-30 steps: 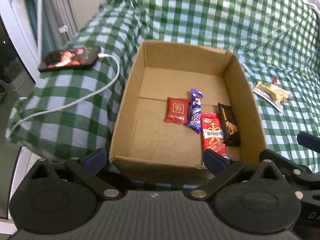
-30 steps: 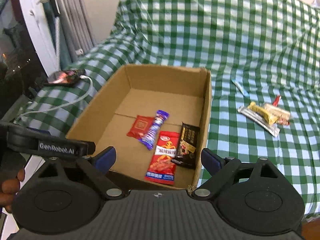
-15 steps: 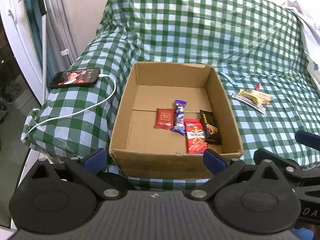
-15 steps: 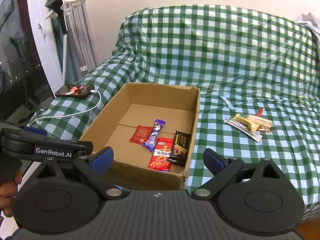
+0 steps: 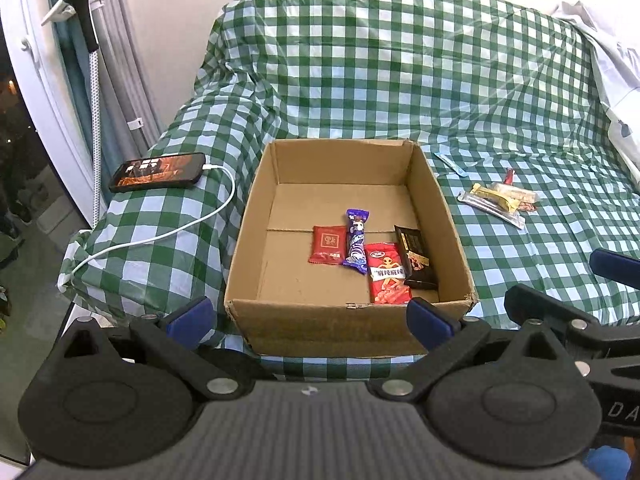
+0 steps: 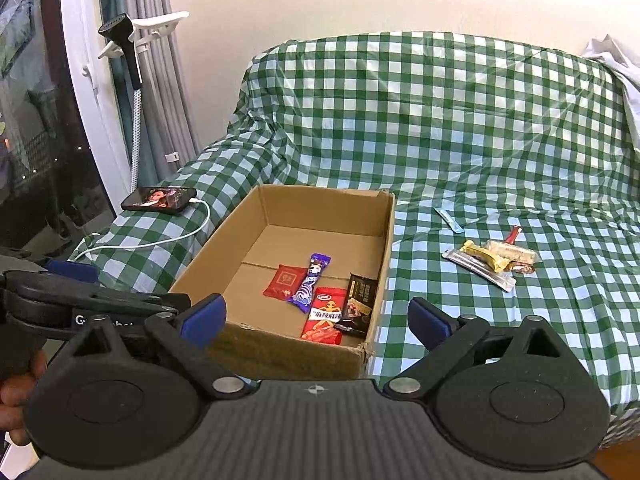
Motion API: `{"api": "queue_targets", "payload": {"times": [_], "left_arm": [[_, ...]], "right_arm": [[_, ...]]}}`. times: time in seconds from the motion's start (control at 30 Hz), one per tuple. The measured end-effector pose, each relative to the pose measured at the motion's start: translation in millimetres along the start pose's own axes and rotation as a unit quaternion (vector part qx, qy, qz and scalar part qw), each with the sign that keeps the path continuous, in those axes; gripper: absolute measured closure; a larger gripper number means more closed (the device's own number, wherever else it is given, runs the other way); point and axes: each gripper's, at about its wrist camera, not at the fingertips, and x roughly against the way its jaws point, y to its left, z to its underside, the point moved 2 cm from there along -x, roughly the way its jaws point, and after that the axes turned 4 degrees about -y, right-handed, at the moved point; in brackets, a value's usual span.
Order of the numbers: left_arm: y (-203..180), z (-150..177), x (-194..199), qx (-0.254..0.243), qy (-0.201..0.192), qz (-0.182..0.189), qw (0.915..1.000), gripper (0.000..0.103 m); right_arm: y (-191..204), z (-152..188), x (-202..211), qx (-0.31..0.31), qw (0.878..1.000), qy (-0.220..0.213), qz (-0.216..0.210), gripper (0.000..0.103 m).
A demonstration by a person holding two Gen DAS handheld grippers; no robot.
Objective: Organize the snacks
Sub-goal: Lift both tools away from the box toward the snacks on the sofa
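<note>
An open cardboard box (image 5: 256,216) (image 6: 384,240) sits on a green checked cloth (image 5: 400,60). Inside lie a small red packet (image 5: 327,245) (image 6: 285,281), a purple bar (image 5: 357,241) (image 6: 310,284), a red snack bag (image 5: 387,273) (image 6: 325,314) and a black packet (image 5: 415,257) (image 6: 358,305). A pile of loose snacks (image 5: 498,199) (image 6: 490,262) and a thin blue stick (image 5: 451,163) (image 6: 449,214) lie on the cloth right of the box. My left gripper (image 5: 308,316) is open and empty in front of the box's near wall. My right gripper (image 6: 316,314) is open and empty, near the box's right front corner.
A phone (image 5: 158,171) (image 6: 159,199) with a white charging cable (image 5: 168,232) lies on the cloth left of the box. A window frame and curtains (image 6: 120,80) stand at the left. White fabric (image 5: 612,64) lies at the far right.
Both grippers have pulled back and up from the box, so it looks smaller and more of the cloth shows. The snacks have not moved.
</note>
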Motion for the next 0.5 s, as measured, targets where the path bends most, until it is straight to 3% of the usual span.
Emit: {"api": "queue_targets", "payload": {"times": [0.5], "left_arm": [[1.1, 1.8, -2.8, -0.005, 0.007, 0.002, 1.0, 0.0]], "right_arm": [[-1.4, 1.7, -2.4, -0.005, 1.0, 0.009, 0.002, 0.005]]}}
